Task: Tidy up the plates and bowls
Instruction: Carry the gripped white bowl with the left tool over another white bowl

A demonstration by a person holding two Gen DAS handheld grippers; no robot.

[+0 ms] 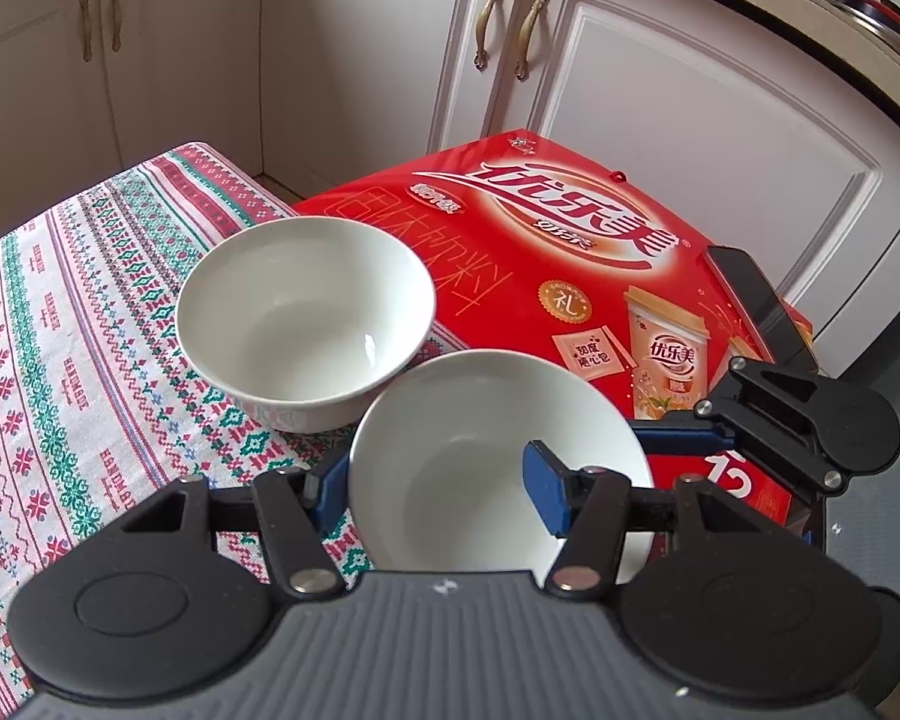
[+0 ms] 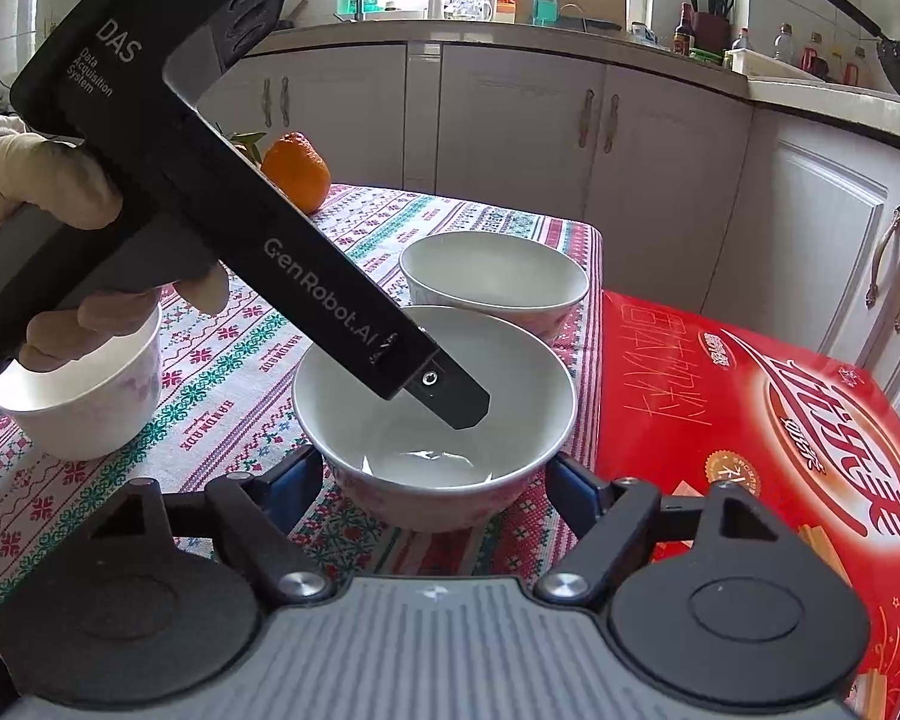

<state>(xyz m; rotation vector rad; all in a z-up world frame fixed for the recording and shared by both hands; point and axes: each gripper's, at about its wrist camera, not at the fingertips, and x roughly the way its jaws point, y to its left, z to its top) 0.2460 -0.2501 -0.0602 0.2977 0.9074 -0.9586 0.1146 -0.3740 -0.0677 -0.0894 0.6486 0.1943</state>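
Observation:
A white bowl point(image 1: 468, 450) point(image 2: 390, 378) stands near the table's edge on the patterned cloth point(image 1: 60, 360). My left gripper point(image 1: 435, 486) is shut on its rim, with one blue pad point(image 1: 546, 495) inside and the other pad point(image 1: 324, 489) outside the wall. In the right wrist view its inner finger point(image 2: 456, 405) reaches down into the same bowl. My right gripper point(image 2: 438, 474) straddles the bowl's lower wall, with a pad close on each side, and I see no firm press. A second white bowl point(image 1: 306, 318) point(image 2: 492, 276) sits just behind.
A red gift box point(image 1: 540, 240) point(image 2: 780, 420) butts against the table on the right, with a dark phone point(image 1: 756, 300) on it. A third white bowl point(image 2: 78, 402) sits at the left under a person's hand point(image 2: 42, 192). An orange point(image 2: 297, 171) lies at the back. Cabinets point(image 2: 510, 132) stand beyond.

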